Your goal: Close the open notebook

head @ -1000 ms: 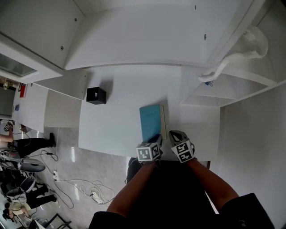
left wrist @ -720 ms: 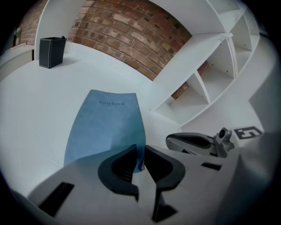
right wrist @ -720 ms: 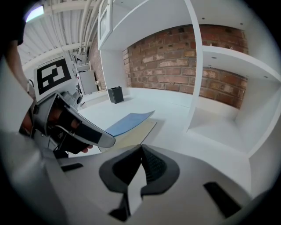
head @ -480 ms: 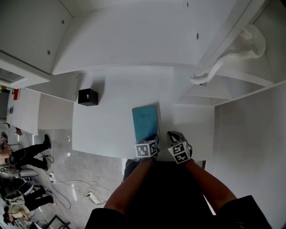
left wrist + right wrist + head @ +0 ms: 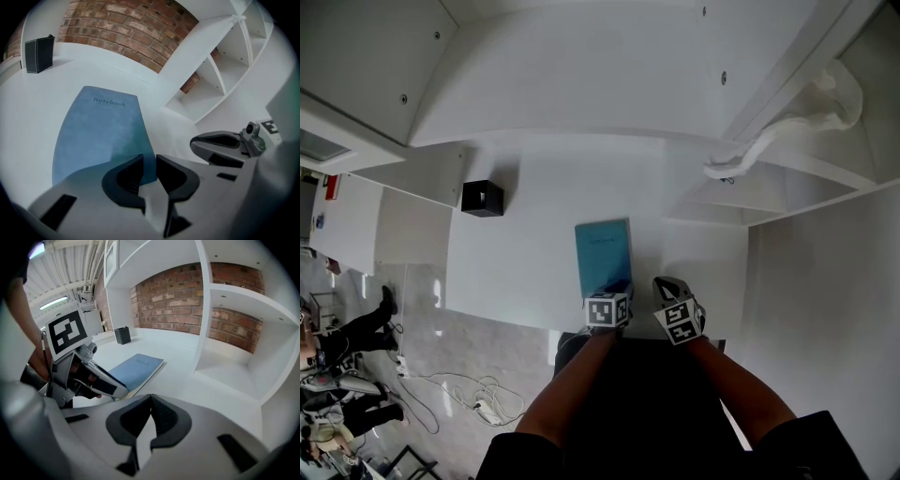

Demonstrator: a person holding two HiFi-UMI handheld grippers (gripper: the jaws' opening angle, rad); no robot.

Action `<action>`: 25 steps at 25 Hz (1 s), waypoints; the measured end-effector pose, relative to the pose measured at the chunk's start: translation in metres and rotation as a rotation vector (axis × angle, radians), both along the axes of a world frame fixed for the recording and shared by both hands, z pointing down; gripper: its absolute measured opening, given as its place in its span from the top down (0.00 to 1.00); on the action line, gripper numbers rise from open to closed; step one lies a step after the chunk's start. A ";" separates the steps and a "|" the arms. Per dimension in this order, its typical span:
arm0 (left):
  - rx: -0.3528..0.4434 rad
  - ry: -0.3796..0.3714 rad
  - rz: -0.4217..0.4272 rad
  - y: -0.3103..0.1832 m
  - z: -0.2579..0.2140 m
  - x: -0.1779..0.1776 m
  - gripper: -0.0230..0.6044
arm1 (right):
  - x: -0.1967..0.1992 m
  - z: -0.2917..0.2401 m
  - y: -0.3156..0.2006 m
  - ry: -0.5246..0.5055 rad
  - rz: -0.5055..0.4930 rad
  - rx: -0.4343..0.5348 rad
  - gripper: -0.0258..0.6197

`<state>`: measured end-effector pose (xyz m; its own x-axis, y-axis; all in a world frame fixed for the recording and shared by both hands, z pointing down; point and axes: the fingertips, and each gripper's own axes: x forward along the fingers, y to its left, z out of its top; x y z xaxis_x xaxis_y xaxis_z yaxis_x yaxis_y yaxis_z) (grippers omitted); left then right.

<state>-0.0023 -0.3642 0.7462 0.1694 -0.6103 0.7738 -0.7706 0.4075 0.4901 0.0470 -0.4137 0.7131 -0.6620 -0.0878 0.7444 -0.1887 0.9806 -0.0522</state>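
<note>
1. Blue notebook lies closed, flat on the white table.
2. Your left gripper sits at its near edge, jaws opening, cover showing through the gap.
3. Your right gripper: jaws together, empty.

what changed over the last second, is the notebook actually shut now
The cover of the notebook came down: the pale strip of pages along its right edge is gone, and it lies closed on the table. The left tongs, at its near edge, are letting go: their jaws are opening, nothing pinched between them. The right tongs stayed shut and empty; the black box stayed put.
</note>
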 end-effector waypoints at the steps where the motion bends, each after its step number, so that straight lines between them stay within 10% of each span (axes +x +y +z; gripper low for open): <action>1: 0.006 -0.001 0.005 -0.001 0.000 0.000 0.83 | 0.000 -0.001 -0.001 0.001 -0.002 0.005 0.96; 11: 0.120 0.118 0.145 0.004 -0.032 0.020 0.82 | -0.006 -0.050 -0.010 -0.115 0.146 -0.068 0.96; 16: 0.294 -0.028 0.210 0.012 -0.107 -0.016 0.89 | -0.014 -0.104 -0.008 -0.229 0.156 -0.104 0.96; 25: 0.599 -0.277 -0.036 0.096 -0.280 -0.093 0.92 | -0.028 -0.238 0.004 -0.424 0.264 0.006 0.96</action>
<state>-0.0956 -0.2683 0.4662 -0.0158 -0.9503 0.3111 -0.8915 0.1542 0.4259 0.0188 -0.4099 0.4748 -0.8609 -0.2965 0.4135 -0.3939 0.9028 -0.1728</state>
